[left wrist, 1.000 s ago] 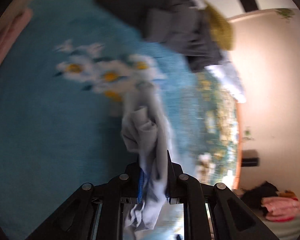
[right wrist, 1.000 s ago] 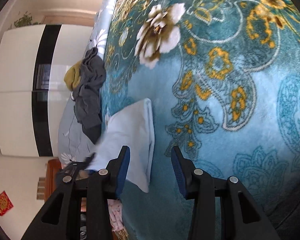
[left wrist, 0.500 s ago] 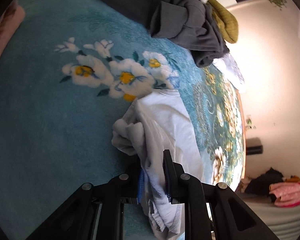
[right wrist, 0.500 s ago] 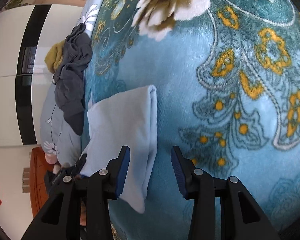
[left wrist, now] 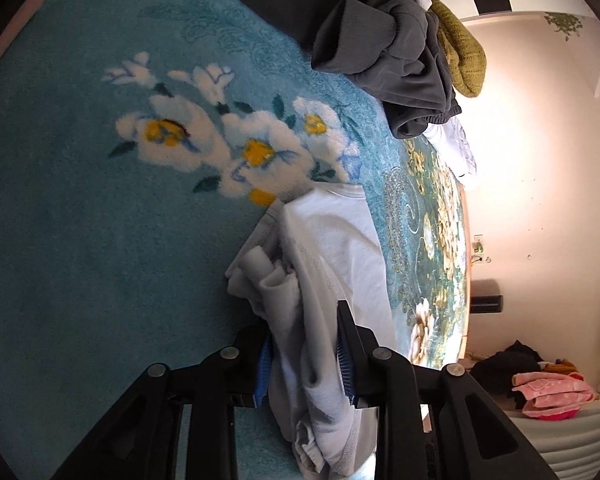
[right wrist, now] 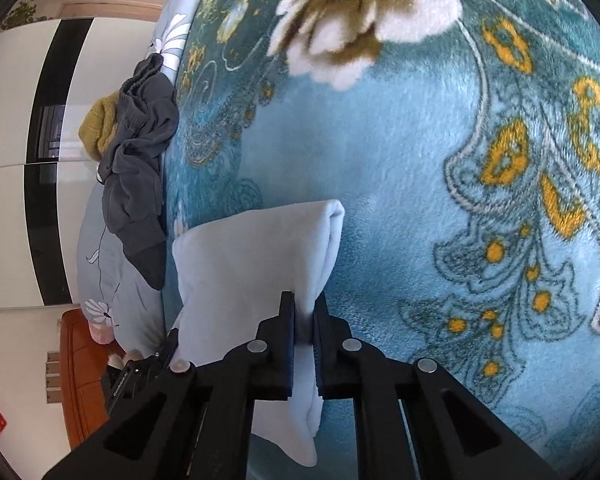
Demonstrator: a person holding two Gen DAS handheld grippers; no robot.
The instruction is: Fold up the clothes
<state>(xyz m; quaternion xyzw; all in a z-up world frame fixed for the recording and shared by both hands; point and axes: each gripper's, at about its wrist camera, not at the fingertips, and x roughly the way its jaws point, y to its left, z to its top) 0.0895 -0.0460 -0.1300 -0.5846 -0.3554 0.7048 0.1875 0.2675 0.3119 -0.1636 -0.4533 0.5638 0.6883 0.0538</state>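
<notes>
A: How many grippers are there?
B: Two. The left gripper (left wrist: 304, 344) and the right gripper (right wrist: 303, 332), each with two fingers.

A: And light garments on the blanket (left wrist: 80, 240)?
B: One pale shirt (right wrist: 252, 264), on one teal flowered blanket.

A: What about the pile at the far edge?
B: One dark grey garment (left wrist: 384, 44), one mustard knit (left wrist: 460, 56), and one small white piece (left wrist: 456, 148). On the far side, one pink folded item (left wrist: 552, 394) beside one black heap (left wrist: 504, 364).
</notes>
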